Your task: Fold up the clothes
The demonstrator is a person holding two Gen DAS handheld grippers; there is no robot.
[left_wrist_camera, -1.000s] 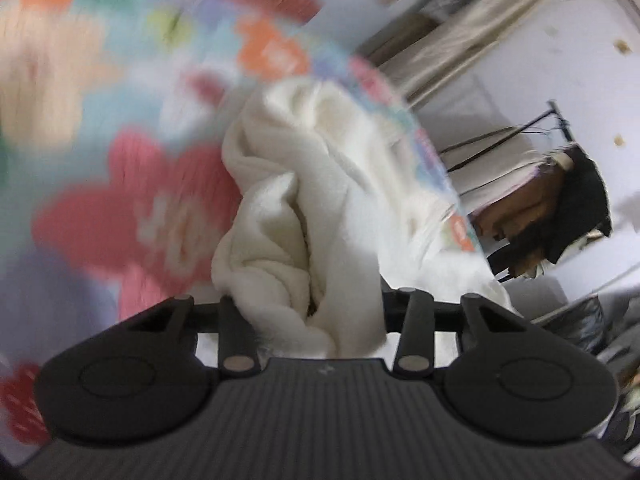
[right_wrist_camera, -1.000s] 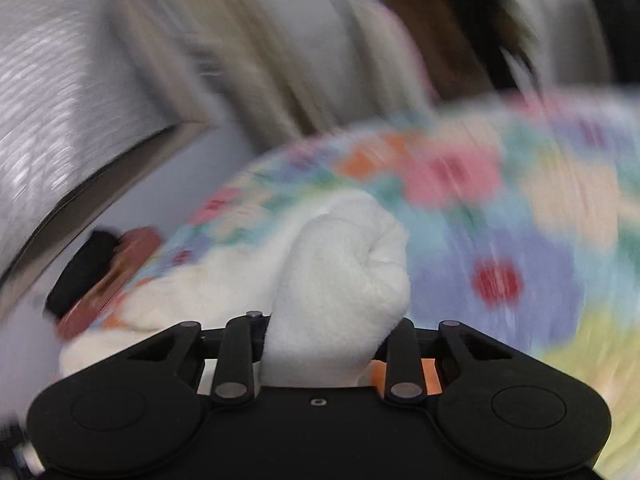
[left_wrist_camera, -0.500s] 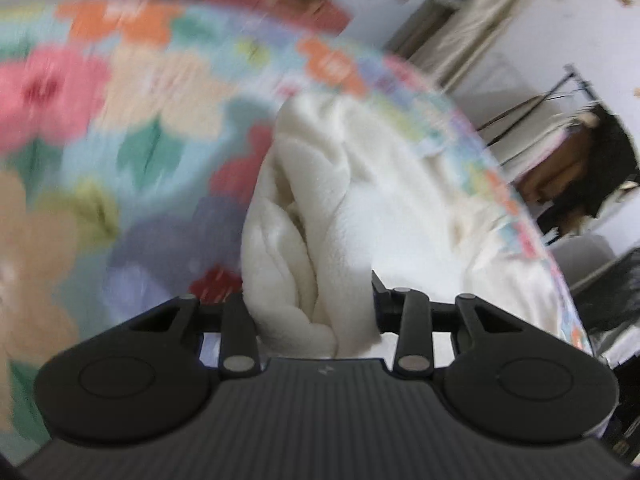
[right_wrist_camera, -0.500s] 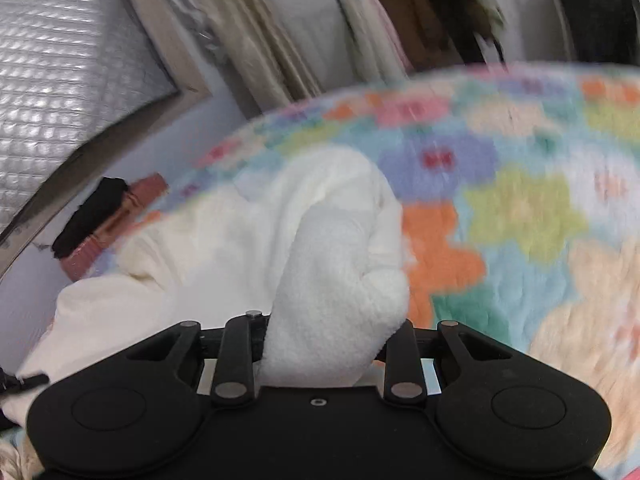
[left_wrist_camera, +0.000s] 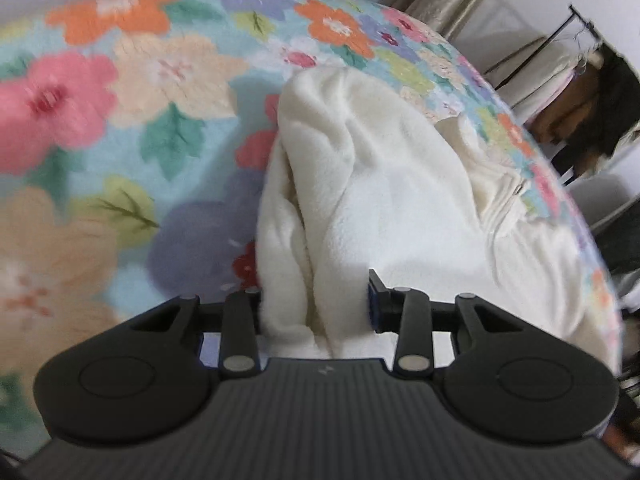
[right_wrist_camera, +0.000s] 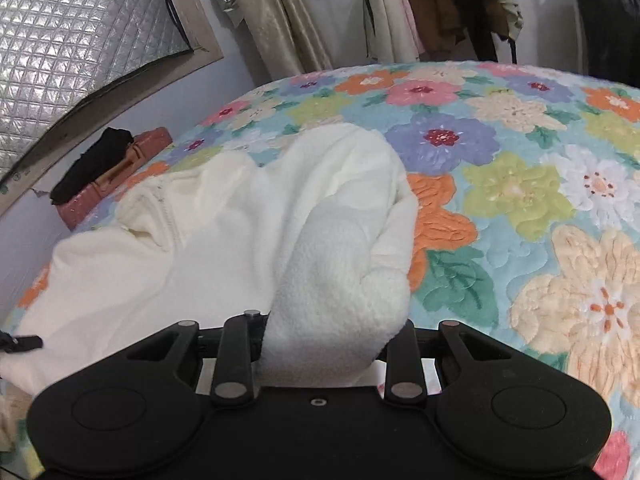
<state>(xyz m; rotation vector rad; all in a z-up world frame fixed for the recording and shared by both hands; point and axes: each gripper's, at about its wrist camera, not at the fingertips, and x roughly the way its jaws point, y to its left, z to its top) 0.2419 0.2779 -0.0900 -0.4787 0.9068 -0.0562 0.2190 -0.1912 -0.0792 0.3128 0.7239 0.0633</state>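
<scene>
In the left wrist view, the left gripper (left_wrist_camera: 316,312) has its jaws pinched on a bunched fold of the cream fleece garment (left_wrist_camera: 380,184), which runs from the jaws toward the far right across the flowered bedspread (left_wrist_camera: 120,140) on the bed. In the right wrist view, the right gripper (right_wrist_camera: 332,344) has its jaws clamped on another thick wad of the garment (right_wrist_camera: 240,220), the rest spread to the left over the bedspread (right_wrist_camera: 520,184), with hanging clothes (right_wrist_camera: 440,0) far behind
</scene>
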